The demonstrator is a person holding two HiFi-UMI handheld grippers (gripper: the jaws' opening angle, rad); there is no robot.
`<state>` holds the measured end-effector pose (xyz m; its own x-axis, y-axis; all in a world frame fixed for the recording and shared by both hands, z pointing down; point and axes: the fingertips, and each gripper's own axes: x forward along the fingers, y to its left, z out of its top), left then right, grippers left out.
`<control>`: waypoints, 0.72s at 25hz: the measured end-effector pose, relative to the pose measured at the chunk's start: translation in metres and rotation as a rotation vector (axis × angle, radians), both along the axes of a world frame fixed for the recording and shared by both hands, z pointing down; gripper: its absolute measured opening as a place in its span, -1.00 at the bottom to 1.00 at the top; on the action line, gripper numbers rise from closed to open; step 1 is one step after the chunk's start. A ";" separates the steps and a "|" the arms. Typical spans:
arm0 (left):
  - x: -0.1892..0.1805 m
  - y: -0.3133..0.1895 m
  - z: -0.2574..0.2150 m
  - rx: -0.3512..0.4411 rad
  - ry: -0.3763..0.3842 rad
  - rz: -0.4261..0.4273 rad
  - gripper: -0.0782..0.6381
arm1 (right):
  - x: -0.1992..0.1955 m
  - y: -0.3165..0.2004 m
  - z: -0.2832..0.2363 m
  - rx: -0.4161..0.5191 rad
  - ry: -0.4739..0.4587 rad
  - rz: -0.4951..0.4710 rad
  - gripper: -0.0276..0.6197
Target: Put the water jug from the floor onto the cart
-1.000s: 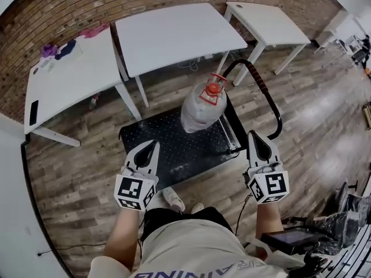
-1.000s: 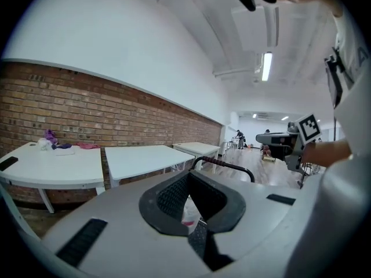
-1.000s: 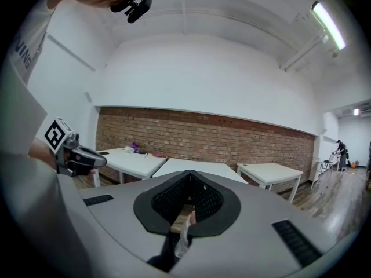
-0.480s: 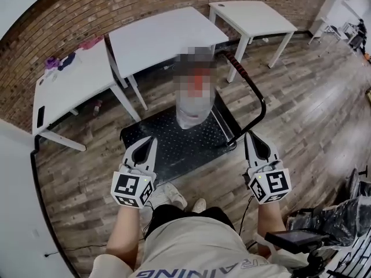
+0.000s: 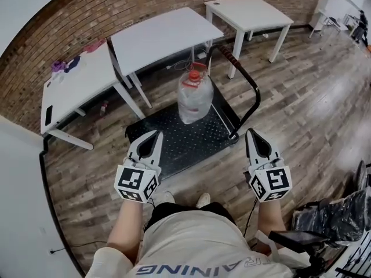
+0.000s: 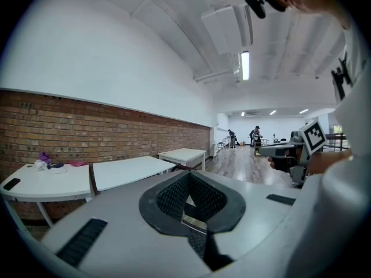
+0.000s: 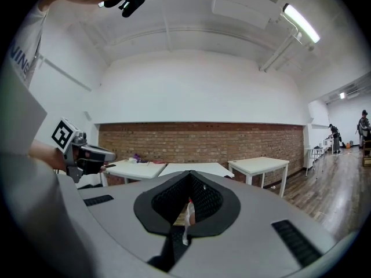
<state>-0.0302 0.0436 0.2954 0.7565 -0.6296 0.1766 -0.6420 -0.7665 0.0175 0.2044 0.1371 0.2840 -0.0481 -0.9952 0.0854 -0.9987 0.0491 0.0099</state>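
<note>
An open lab or workshop hall: a brick wall [image 5: 87, 16] at twelve o'clock, white worktops [image 5: 165, 36] before it, plank floor [image 5: 313, 97], strip lights [image 6: 245, 65] on a white ceiling [image 7: 191, 33].

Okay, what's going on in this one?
A person holds a two-jaw gripper in each hand. The water jug already stands upright on the black cart, toward its handle end. The left gripper and right gripper are both shut and empty, held on the person's side of the jug and touching nothing.
</note>
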 end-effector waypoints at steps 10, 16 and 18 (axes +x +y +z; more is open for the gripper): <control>-0.043 0.005 -0.003 0.000 0.078 -0.010 -0.78 | -0.036 -0.009 0.002 -0.046 0.045 0.028 -0.91; -0.066 -0.005 -0.009 0.002 0.092 -0.027 -0.78 | -0.048 -0.020 -0.009 -0.057 0.064 0.038 -0.91; -0.075 -0.007 -0.009 0.001 0.094 -0.030 -0.78 | -0.056 -0.022 -0.011 -0.057 0.065 0.038 -0.91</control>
<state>-0.1057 0.0364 0.2859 0.7507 -0.6522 0.1050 -0.6601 -0.7471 0.0783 0.1481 0.1156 0.2735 -0.0024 -0.9896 0.1437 -0.9972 0.0131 0.0735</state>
